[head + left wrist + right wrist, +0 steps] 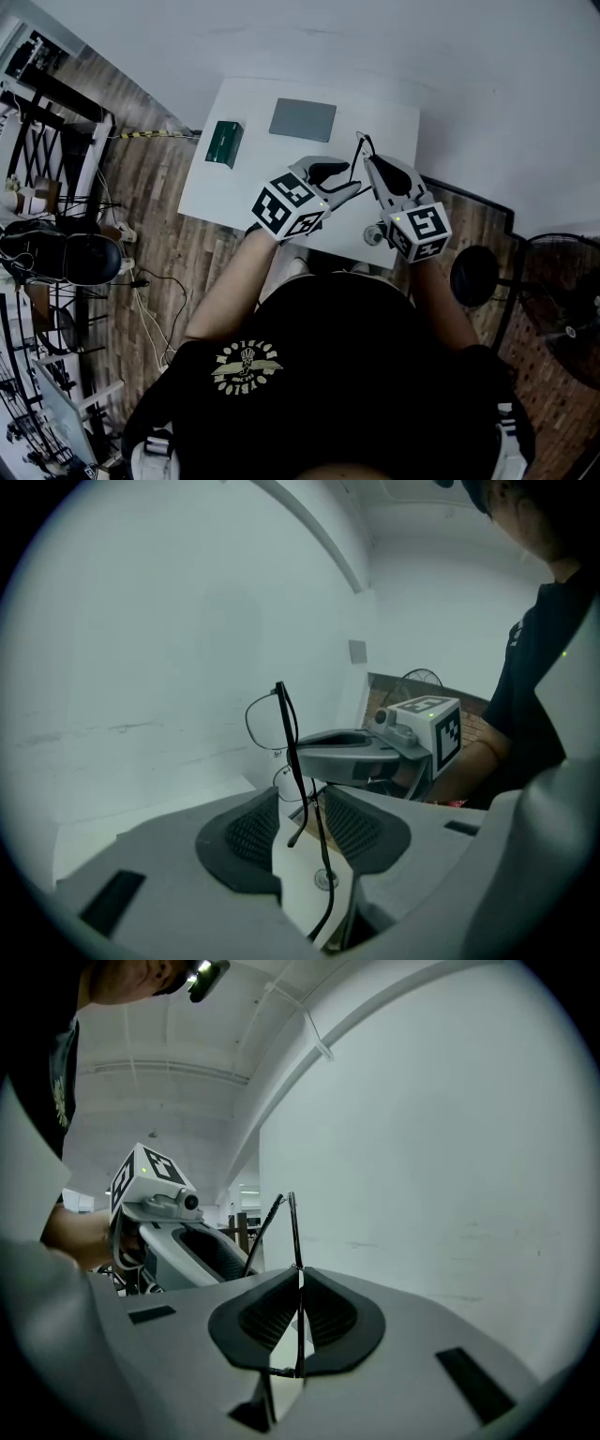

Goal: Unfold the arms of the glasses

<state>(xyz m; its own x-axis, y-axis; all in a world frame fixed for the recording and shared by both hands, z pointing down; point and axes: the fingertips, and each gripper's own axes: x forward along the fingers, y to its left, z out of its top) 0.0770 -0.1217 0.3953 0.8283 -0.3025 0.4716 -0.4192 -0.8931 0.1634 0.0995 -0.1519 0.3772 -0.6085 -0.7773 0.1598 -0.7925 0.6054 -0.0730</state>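
A pair of thin black wire glasses is held up over the white table, between my two grippers. In the right gripper view my right gripper is shut on the glasses, which stand edge-on in the pinched pads. In the left gripper view one dark arm of the glasses runs down through the gap of my left gripper. Its jaws stand apart and do not press the arm. The lens rims show beyond. In the head view the left gripper sits just left of the right gripper.
A green box and a grey flat pad lie at the far side of the table. A white wall stands close behind. Racks stand on the wooden floor at left, and a black fan at right.
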